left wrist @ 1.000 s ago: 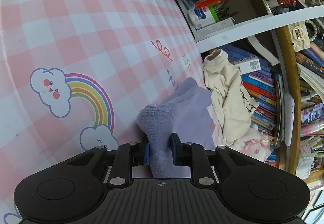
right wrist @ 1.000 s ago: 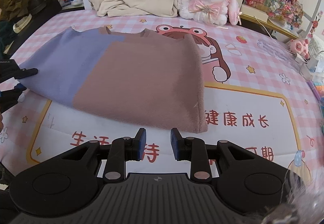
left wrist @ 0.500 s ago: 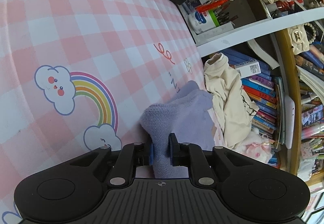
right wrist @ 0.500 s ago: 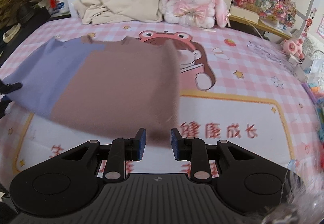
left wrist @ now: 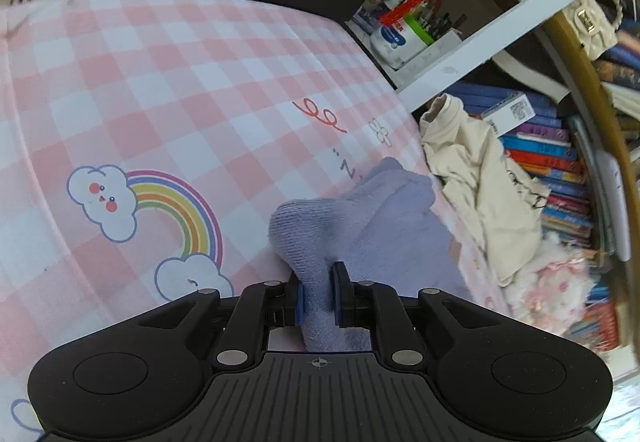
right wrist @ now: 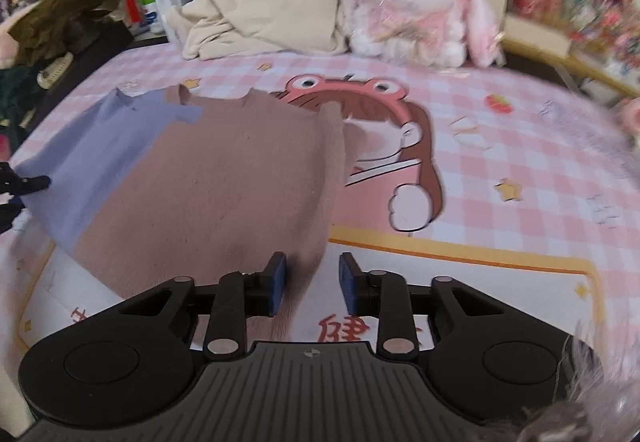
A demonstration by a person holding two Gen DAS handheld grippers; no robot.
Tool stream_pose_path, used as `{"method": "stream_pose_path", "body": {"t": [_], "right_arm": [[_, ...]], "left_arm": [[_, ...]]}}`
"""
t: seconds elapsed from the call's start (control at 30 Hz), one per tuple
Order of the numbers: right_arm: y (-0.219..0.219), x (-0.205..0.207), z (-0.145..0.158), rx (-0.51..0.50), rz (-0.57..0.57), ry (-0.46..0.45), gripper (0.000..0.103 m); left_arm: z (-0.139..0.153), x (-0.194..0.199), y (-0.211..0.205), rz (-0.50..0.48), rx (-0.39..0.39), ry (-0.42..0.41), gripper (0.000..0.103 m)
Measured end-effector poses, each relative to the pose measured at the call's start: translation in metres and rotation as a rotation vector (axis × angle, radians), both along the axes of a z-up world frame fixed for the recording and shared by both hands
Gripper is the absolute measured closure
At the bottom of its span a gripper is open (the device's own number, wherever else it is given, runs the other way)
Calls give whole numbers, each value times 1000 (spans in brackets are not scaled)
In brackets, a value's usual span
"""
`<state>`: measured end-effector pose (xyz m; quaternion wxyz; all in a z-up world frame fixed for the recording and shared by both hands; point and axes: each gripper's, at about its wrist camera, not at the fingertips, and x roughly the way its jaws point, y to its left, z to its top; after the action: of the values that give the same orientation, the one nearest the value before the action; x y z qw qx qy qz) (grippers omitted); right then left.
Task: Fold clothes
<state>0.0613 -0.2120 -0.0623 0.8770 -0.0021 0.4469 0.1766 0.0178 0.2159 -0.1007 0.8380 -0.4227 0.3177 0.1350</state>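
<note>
pinching the sweater's [left wrist: 360,238] lavender corner, left gripper [left wrist: 318,294]; right gripper [right wrist: 312,282] spread over the sweater's brown edge

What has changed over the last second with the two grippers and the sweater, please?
The right gripper has closed in on the brown-and-lilac sweater; its open jaws now straddle the near hem corner, not yet pinching it. The left gripper stays clamped on the lilac sleeve. The cream garment and plush rabbit have not moved.

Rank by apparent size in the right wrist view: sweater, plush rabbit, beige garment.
1. sweater, clearly largest
2-3. plush rabbit and beige garment look about alike; not ranked.
The sweater lies nearer the camera, which inflates it.
</note>
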Motion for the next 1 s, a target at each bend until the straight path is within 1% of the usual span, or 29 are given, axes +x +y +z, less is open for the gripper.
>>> {"method": "stream_pose_path", "body": {"t": [0.1, 0.17, 0.23, 0.37, 0.43, 0.5, 0.57, 0.6, 0.63, 0.67, 0.7, 0.73, 0.77, 0.8, 0.83, 0.9, 0.93, 0.97, 1.0], "right_arm": [[-4, 4, -5, 32, 53, 8, 90], [-7, 5, -6, 40, 84, 4, 91], [-10, 6, -8, 56, 100, 5, 91], [-17, 8, -11, 92, 119, 8, 91], [-20, 9, -13, 108, 127, 10, 91], [-23, 10, -15, 127, 131, 14, 91], [-27, 11, -16, 146, 135, 20, 91], [-30, 13, -16, 162, 135, 30, 91], [-33, 14, -15, 180, 136, 41, 90], [-36, 15, -15, 198, 137, 52, 86], [-42, 16, -14, 221, 129, 67, 85], [-49, 17, -13, 249, 123, 79, 82], [-56, 16, -11, 266, 120, 85, 80], [-62, 15, -9, 282, 117, 91, 79], [-68, 14, -7, 298, 114, 97, 76], [-75, 11, -3, 320, 106, 103, 74], [-79, 10, -1, 330, 101, 106, 73], [-83, 8, 1, 341, 97, 109, 71], [-87, 7, 3, 351, 93, 112, 68]], "left_arm": [[14, 0, -10, 17, 52, -7, 94], [31, -1, -21, 9, 94, -44, 95], [55, -1, -36, -24, 150, -91, 95], [109, 0, -88, -160, 299, -187, 95], [133, -4, -127, -255, 390, -239, 95], [147, -9, -171, -368, 499, -269, 93], [147, -13, -219, -512, 624, -256, 88], [139, -14, -242, -587, 697, -224, 84], [128, -13, -261, -656, 748, -177, 80], [115, -11, -277, -721, 776, -124, 79], [102, -8, -290, -778, 792, -72, 77], [90, -7, -300, -819, 801, -30, 70], [80, -7, -308, -848, 816, 0, 64], [71, -7, -314, -870, 832, 20, 51], [66, -8, -317, -886, 846, 24, 39], [61, -14, -325, -912, 873, 23, 29], [61, -16, -328, -917, 888, 23, 27], [60, -19, -331, -923, 903, 22, 27], [63, -23, -332, -919, 901, 11, 27]]}}
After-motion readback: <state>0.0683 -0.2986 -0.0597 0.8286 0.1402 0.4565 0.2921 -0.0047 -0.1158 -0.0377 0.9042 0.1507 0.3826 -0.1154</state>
